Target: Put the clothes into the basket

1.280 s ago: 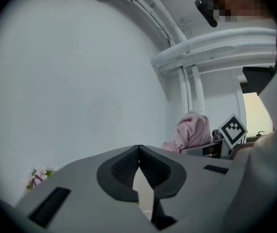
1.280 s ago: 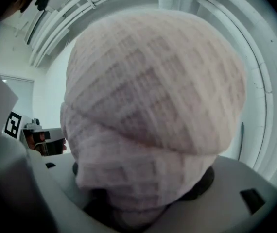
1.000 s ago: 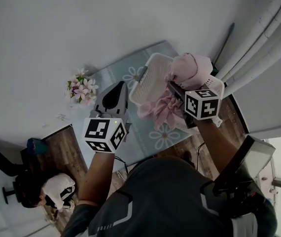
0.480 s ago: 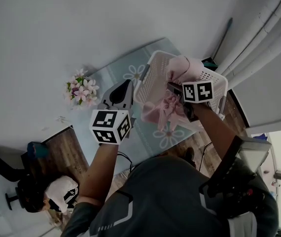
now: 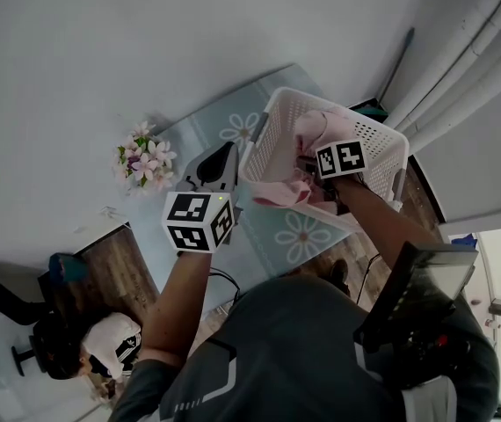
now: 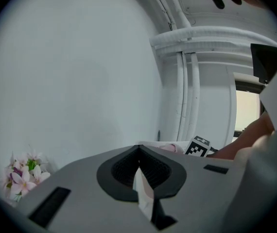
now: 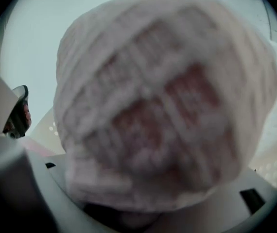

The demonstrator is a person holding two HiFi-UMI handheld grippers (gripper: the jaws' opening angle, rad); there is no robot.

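Observation:
A white perforated basket [image 5: 373, 143] stands on a pale blue flower-print mat [image 5: 296, 236]. My right gripper [image 5: 310, 162] reaches down into it, shut on a bundle of pink knitted clothing [image 5: 308, 130]. Part of the pink cloth lies across the basket's near rim. In the right gripper view the pink garment [image 7: 163, 101] fills the picture and hides the jaws. My left gripper [image 5: 226, 155] hovers just left of the basket, pointing at its side wall. In the left gripper view its jaws [image 6: 138, 148] meet at the tips with nothing gripped.
A bunch of pink and white flowers [image 5: 142, 159] sits at the mat's left end, also low left as flowers [image 6: 24, 176]. White pipes [image 5: 461, 60] run along the wall behind the basket. Dark wooden floor [image 5: 114, 271] borders the mat's near side.
My right gripper has dropped with the pink garment from above the basket down into it. The cloth that hung in front now rests on the rim. The left gripper has sunk slightly.

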